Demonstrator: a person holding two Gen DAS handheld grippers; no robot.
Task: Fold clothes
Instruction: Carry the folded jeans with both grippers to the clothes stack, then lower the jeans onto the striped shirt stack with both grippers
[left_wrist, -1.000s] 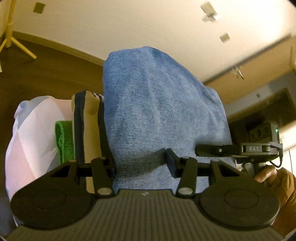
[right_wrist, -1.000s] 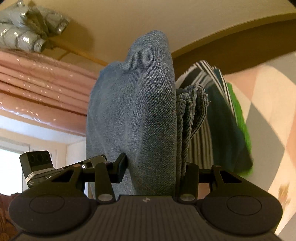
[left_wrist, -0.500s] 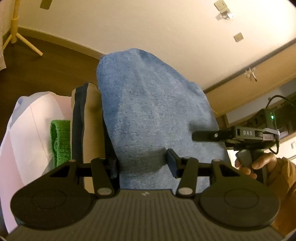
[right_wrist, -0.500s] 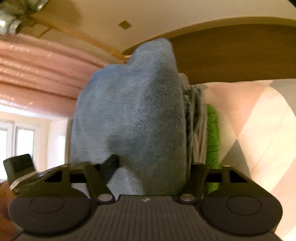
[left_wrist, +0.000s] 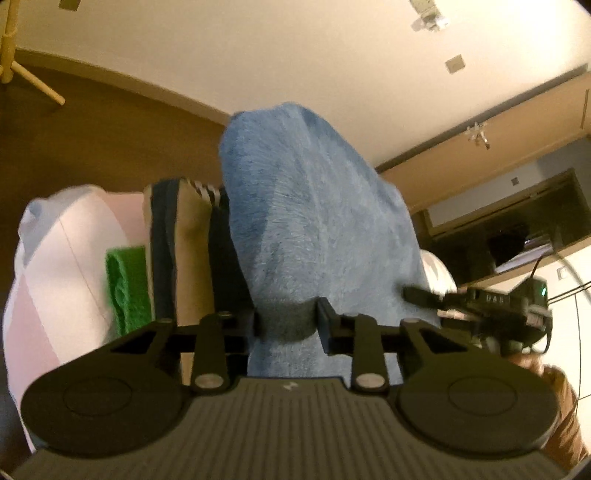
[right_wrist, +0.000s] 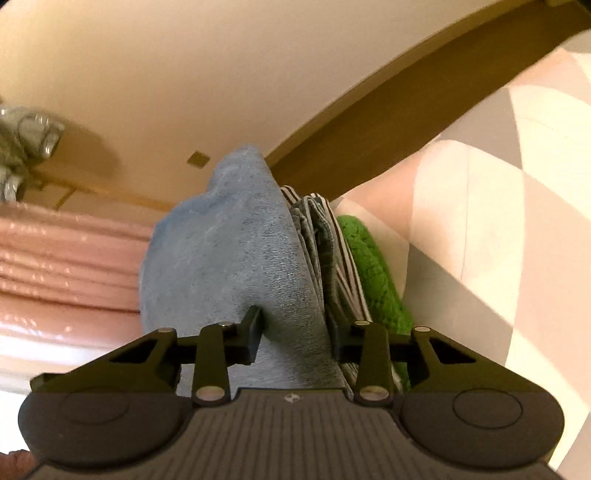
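One folded denim garment, both grippers' jaws pinching it; one striped, one green garment beside.

Left hand-held gripper: matte black, ribbed grey body, two round discs at 7 and 5 o'clock, silver pivot screws, small white logo. Right hand-held gripper: same build; from the left wrist view it shows a green LED, white lettering, thin black cables. Brown sleeve at 4 o'clock.
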